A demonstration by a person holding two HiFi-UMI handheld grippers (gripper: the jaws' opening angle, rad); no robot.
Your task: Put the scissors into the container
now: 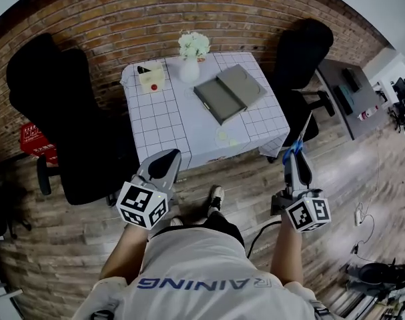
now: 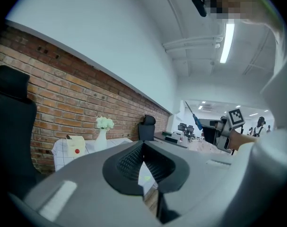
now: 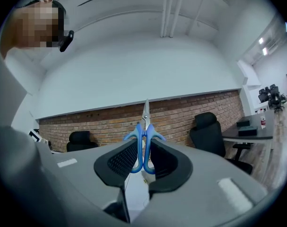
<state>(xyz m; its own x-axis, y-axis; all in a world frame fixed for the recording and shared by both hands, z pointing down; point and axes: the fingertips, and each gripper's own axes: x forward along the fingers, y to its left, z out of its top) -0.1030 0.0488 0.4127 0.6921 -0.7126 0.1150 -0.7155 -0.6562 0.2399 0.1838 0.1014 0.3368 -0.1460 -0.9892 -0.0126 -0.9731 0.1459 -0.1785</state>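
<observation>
A cream container [image 1: 151,79] with a red dot stands at the back left of the checked table [image 1: 169,125]; the left gripper view shows the container [image 2: 76,145] too. Scissors [image 3: 144,143] with blue handles sit upright between my right gripper's [image 3: 143,155] jaws, blade pointing up and away. In the head view the right gripper [image 1: 297,153] hangs off the table's front right corner with the scissors [image 1: 293,149] in it. My left gripper [image 1: 166,157] is shut and holds nothing, near the table's front left edge. In its own view the left gripper [image 2: 143,148] points toward the table.
A white vase of flowers [image 1: 190,62] stands right of the container. A grey open folder [image 1: 229,92] lies mid-table, right. Black office chairs [image 1: 62,112] flank the table, the other chair [image 1: 302,65] on the right. A brick wall runs behind it.
</observation>
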